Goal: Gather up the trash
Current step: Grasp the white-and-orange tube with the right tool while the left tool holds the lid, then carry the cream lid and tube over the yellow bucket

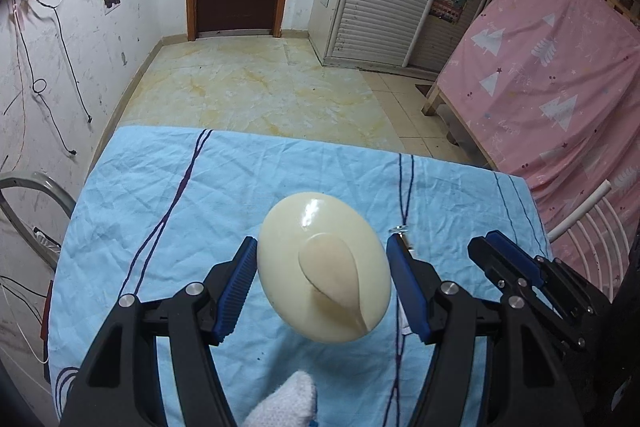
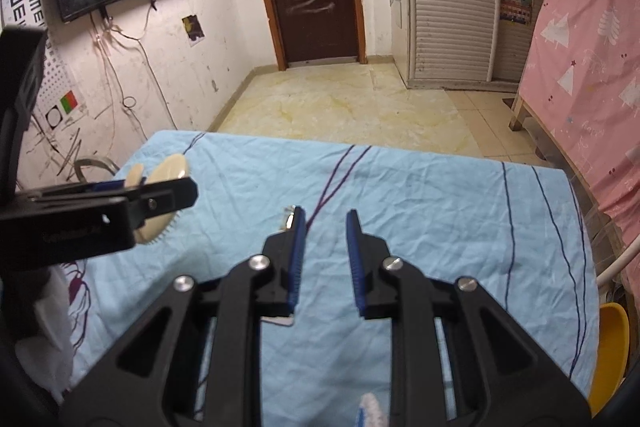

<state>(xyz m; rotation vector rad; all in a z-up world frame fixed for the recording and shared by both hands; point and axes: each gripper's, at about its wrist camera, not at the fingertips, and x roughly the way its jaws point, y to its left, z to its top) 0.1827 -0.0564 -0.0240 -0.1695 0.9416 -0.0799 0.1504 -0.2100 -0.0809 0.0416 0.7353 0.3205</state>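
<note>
Blue tablecloth (image 1: 160, 207) below: your left gripper (image 1: 322, 243) clamps the cream brush (image 1: 316, 219); your right gripper (image 2: 326, 223) is closed narrow, empty. Next, I think, catch the clear scrap (image 2: 286, 217).

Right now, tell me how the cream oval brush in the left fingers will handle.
The cream oval brush looks like rigid moulded plastic, so probably stiff and light. Its glossy domed back may slip between the fingers.

Tumbling E's on wall chart (image 2: 21, 1)
</note>
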